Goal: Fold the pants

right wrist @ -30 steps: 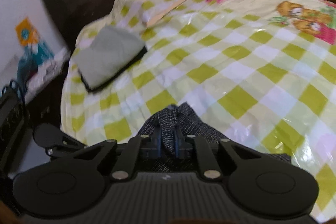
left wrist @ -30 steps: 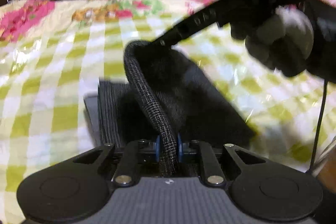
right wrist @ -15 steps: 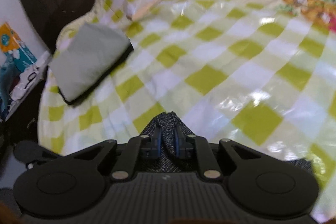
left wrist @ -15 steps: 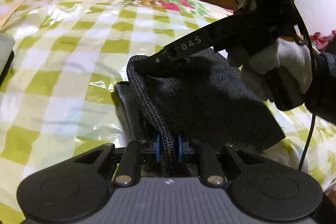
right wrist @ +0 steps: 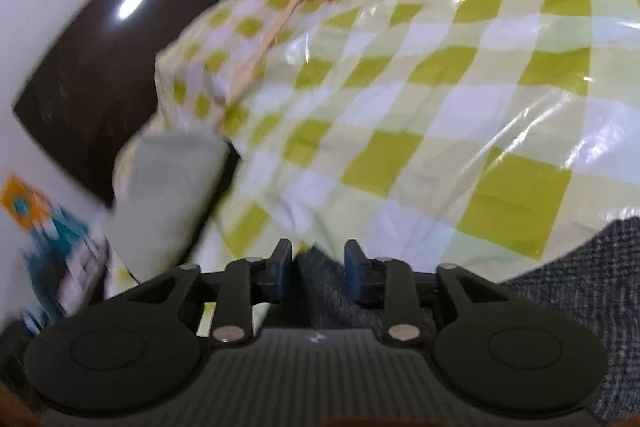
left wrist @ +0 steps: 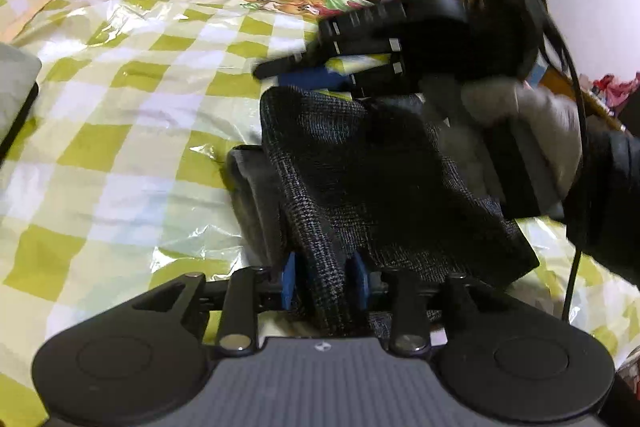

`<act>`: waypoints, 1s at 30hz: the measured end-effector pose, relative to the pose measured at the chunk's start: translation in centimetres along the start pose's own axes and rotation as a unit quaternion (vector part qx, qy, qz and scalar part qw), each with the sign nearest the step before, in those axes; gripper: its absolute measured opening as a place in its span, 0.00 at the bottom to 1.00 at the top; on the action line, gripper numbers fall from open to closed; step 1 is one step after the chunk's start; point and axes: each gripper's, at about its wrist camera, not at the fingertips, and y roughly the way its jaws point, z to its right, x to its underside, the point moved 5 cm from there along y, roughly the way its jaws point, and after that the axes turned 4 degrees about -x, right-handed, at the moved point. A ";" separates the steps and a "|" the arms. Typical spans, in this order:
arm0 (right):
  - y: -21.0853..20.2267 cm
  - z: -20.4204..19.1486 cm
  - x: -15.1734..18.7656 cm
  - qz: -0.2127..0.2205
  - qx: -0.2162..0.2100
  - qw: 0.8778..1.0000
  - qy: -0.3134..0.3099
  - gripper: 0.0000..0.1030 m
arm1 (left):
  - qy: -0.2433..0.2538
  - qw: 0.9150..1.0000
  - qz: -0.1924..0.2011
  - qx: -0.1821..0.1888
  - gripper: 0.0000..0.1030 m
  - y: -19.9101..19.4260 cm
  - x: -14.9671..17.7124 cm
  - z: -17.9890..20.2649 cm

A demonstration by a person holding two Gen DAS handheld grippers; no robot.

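**A:** Where do we have the pants (left wrist: 360, 179)?

**B:** They lie near us on the checked bedcover (left wrist: 120, 131), a dark grey woven bundle partly lifted off it. Our left gripper (left wrist: 325, 281) is clenched on a thick fold of them; the cloth fills the gap between the blue pads (left wrist: 288, 281).

**A:** And the right gripper (right wrist: 316, 269)?

**B:** Its fingers stand apart, released. Cloth sits between them, but the pads (right wrist: 282, 267) are not pressing it. From the left wrist view the tool shows blurred above the far edge of the pants, held in a pale-gloved hand (left wrist: 532, 131).

**A:** Anything else on the bed?

**B:** A folded grey-green garment (right wrist: 168, 195) at the far left, near the dark headboard (right wrist: 92, 87), and a wooden stick (right wrist: 272, 35) farther off, well apart from the pants.
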 end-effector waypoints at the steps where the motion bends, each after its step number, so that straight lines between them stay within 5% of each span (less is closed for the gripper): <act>1: -0.2 -0.5 -0.5 0.009 0.000 1.000 -0.005 0.31 | 0.003 1.000 -0.001 -0.006 0.44 0.1 -0.2 0.1; 10: -5.2 -4.8 -2.3 0.074 0.016 0.994 -0.076 0.38 | 0.049 0.996 0.045 -0.059 0.45 -2.9 -3.2 0.6; 17: -11.1 -2.8 1.2 0.094 0.099 0.987 -0.087 0.43 | 0.093 0.989 0.113 -0.012 0.47 -0.2 -8.5 3.7; 20: -11.4 -0.8 2.3 0.088 0.115 0.987 -0.066 0.43 | 0.095 0.989 0.113 -0.005 0.47 2.5 -9.3 4.3; 24: -10.2 1.5 2.7 0.083 0.104 0.990 -0.036 0.43 | 0.114 0.987 0.079 -0.086 0.47 5.7 -8.6 3.2; 26: -8.6 2.1 2.5 0.065 0.108 0.991 -0.040 0.44 | 0.107 0.989 0.045 -0.092 0.47 7.1 -7.5 2.2; 30: -5.6 2.8 2.7 0.042 0.078 0.996 -0.031 0.49 | 0.110 0.987 0.050 -0.106 0.48 7.1 -7.1 2.3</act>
